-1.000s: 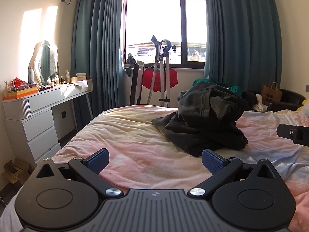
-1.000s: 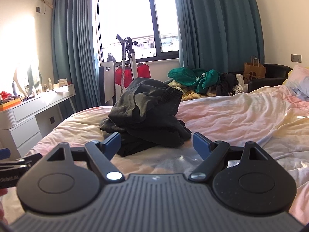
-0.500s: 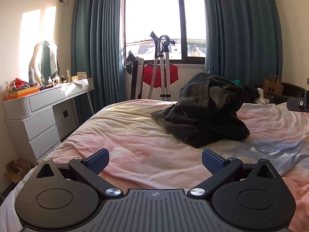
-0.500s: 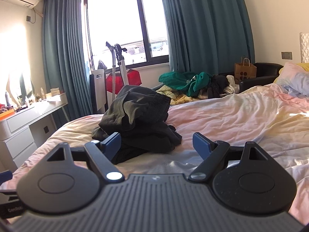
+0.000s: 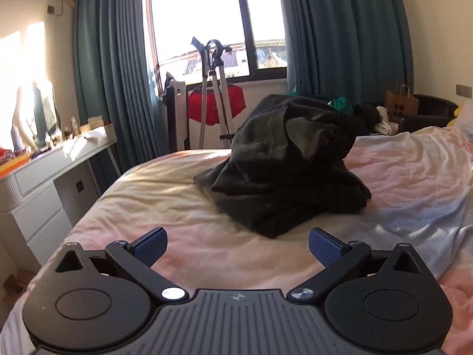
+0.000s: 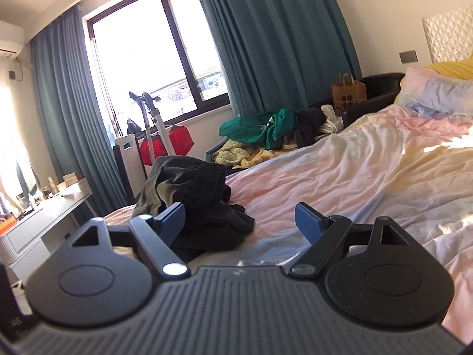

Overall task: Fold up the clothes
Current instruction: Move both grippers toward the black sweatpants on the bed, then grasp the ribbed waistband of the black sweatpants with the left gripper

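A crumpled heap of dark grey-black clothing [image 5: 283, 159] lies on the bed's pink and yellow sheet [image 5: 165, 195], ahead of my left gripper [image 5: 238, 244], which is open and empty just short of the heap. In the right wrist view the same heap [image 6: 195, 189] sits left of centre. My right gripper [image 6: 241, 219] is open and empty, its left fingertip [image 6: 173, 217] in front of the heap's edge.
A white dresser [image 5: 38, 183] with toiletries stands left of the bed. A garment steamer stand [image 5: 214, 94] and red item are by the window. More clothes [image 6: 266, 130] are piled past the bed's far side. A paper bag [image 6: 348, 93] and pillows [image 6: 434, 91] are at right.
Both grippers have moved closer to the dark heap. The right gripper has tilted and swung right, so the heap now sits behind its left finger. Both stay open.
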The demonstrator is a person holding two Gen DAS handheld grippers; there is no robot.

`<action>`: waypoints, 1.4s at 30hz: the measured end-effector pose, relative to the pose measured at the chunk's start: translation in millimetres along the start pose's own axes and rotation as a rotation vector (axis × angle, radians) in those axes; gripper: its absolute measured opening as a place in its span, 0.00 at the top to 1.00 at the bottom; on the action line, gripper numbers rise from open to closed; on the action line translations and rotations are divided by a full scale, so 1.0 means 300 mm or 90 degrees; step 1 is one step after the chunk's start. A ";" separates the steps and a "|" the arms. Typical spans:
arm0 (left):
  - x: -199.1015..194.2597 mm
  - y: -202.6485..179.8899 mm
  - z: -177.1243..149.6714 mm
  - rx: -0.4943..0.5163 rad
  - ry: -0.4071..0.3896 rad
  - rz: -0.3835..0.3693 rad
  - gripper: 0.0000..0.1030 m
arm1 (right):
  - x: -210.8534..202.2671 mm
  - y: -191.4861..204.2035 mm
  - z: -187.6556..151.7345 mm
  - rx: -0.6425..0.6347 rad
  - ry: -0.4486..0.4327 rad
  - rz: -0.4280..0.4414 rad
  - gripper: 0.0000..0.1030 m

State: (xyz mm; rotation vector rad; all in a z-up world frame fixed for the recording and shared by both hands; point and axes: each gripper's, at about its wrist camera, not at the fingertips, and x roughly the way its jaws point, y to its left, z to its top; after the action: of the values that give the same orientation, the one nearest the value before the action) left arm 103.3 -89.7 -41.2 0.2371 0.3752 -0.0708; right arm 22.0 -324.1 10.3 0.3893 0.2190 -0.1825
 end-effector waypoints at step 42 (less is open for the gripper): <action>-0.127 0.181 0.383 -0.111 -0.251 -0.025 0.69 | 0.145 -0.098 -0.122 0.007 0.048 -0.010 0.19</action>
State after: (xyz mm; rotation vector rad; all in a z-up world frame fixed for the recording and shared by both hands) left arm 114.9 -64.0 88.5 0.0401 -0.0070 -0.1210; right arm 50.9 -342.4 -43.8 0.4060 0.2962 -0.1854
